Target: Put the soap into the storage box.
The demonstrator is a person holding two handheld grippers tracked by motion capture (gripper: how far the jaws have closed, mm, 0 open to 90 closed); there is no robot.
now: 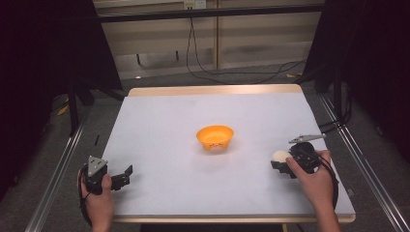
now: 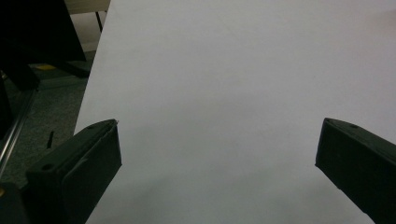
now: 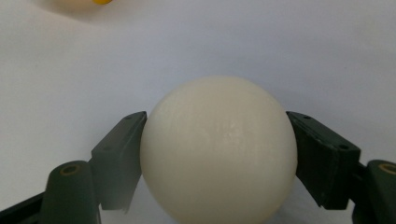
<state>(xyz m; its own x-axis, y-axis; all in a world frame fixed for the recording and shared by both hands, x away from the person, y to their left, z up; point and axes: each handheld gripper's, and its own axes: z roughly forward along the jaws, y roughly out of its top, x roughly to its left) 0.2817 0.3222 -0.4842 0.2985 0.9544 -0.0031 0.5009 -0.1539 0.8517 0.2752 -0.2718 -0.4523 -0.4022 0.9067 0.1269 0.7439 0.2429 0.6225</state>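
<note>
White paper covers the desk (image 1: pixel 159 125), a pale wooden top seen from above, with dark curtains and a grey floor around it. Near the middle of the desk sits an orange bowl (image 1: pixel 215 137), upright and seemingly empty (its inside is hard to make out from this angle).

At the near left corner, a person's hand holds the left claw (image 1: pixel 124 177) low over the paper. Its jaws stand wide apart with nothing between them; the left gripper view looks past them onto bare white paper.

At the near right, the other hand holds the right claw (image 1: pixel 279 165), well apart from the bowl. Its jaws press against both sides of a cream-white ball (image 3: pixel 218 149), gripping it across its widest part. The ball (image 1: pixel 280 155) sits at or just above the desk surface; whether it touches the paper cannot be told.

The ball looks smooth, rigid and faintly glossy, and probably light. Its round, slick surface offers no edge to catch, so it could squirt out of a loose or off-centre grip. The safest hold seems to be the present one, with flat pads meeting opposite sides at the middle.
</note>
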